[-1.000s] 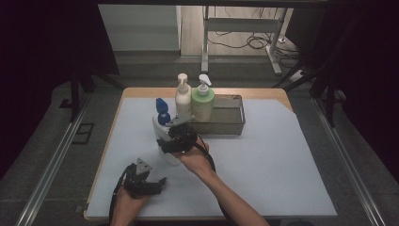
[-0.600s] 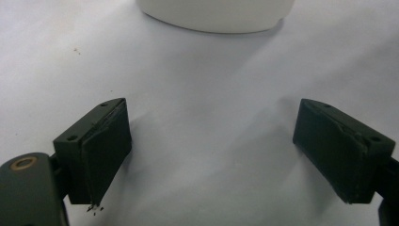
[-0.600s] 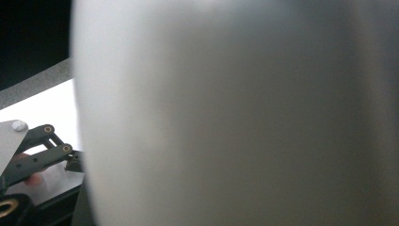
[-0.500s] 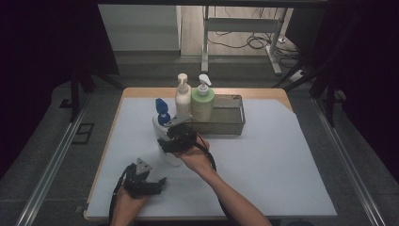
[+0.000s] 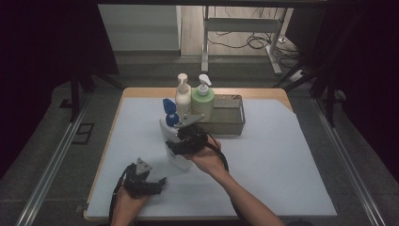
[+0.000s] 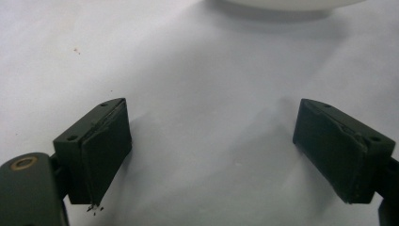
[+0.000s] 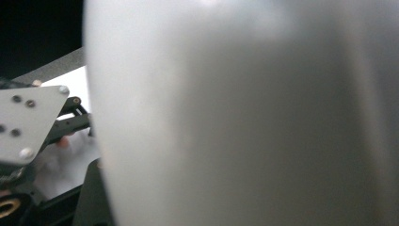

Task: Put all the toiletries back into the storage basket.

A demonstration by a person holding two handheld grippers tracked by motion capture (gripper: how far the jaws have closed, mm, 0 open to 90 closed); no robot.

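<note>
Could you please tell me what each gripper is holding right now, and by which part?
The right gripper grips the white blue-capped bottle around its body. The left gripper is open, holding nothing.

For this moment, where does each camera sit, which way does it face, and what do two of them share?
High view: above the table's near edge, facing forward and down; both forearms, left gripper, right gripper on the white bottle.
Left gripper view: on that gripper, facing the white cloth; its open fingers.
Right gripper view: pressed close to the bottle.
Shared: bottle, high and right gripper views.
</note>
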